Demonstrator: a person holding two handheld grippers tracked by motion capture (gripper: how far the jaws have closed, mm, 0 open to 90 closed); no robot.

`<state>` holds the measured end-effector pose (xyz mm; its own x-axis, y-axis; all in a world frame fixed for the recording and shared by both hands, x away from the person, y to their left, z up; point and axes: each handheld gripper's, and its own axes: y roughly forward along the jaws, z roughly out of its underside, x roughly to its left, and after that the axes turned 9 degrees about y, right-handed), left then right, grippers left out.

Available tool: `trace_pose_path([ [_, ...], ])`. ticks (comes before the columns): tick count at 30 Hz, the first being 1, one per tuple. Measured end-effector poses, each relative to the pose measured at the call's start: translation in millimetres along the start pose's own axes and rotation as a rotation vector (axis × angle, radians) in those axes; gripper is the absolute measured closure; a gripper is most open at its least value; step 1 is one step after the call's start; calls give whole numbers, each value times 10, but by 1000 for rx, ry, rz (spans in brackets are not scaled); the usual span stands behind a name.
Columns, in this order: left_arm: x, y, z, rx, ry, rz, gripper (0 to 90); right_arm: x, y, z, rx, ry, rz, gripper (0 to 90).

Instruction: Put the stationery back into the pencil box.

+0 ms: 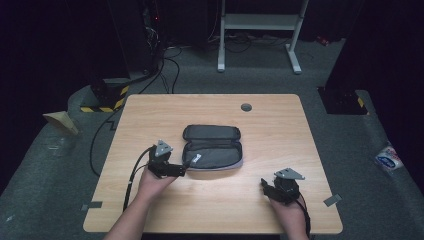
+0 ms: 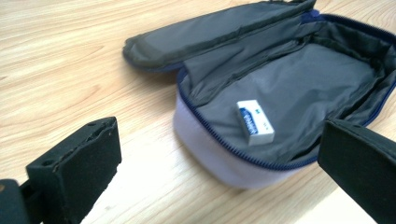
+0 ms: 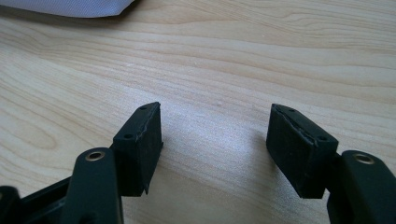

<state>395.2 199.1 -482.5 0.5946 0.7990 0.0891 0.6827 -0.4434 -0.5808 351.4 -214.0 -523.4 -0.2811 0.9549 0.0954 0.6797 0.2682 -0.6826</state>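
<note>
A grey pencil case with blue zip trim (image 1: 212, 146) lies unzipped in the middle of the wooden table (image 1: 280, 125), its lid folded back. Inside its near left corner rests a white eraser with a blue label (image 2: 255, 122) (image 1: 196, 158). My left gripper (image 1: 181, 169) (image 2: 219, 154) is at the case's left end, open, its jaws spread wide on either side of that end with nothing between them. My right gripper (image 1: 264, 186) (image 3: 215, 135) hovers low over bare wood near the front right, open and empty. A pale corner of the case (image 3: 70, 7) shows at the top of the right gripper view.
A round grey cable grommet (image 1: 246, 107) sits in the table's far edge. Behind the table stand a white desk frame (image 1: 260, 30) and cables on the carpet. Tape marks lie at the front left (image 1: 92, 205) and front right (image 1: 332, 200) corners.
</note>
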Motion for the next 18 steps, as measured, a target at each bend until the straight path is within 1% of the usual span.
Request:
trace_pose_path([
  [2,46,-43,51,6,-1,-5,1,0,0,0,0,0,0,354],
  [4,88,-81,102,11,-13,-12,1,0,0,0,0,0,0,354],
  [5,121,-114,145,14,-20,-14,1,0,0,0,0,0,0,354],
  [7,178,-166,215,21,-22,-24,1,0,0,0,0,0,0,354],
  [10,280,-256,352,34,-43,-39,1,0,0,0,0,0,0,355],
  [14,402,-368,554,77,-44,-62,2,1,-1,0,0,2,1,356],
  [18,485,-460,768,142,-46,-57,2,2,0,1,-2,4,3,356],
])
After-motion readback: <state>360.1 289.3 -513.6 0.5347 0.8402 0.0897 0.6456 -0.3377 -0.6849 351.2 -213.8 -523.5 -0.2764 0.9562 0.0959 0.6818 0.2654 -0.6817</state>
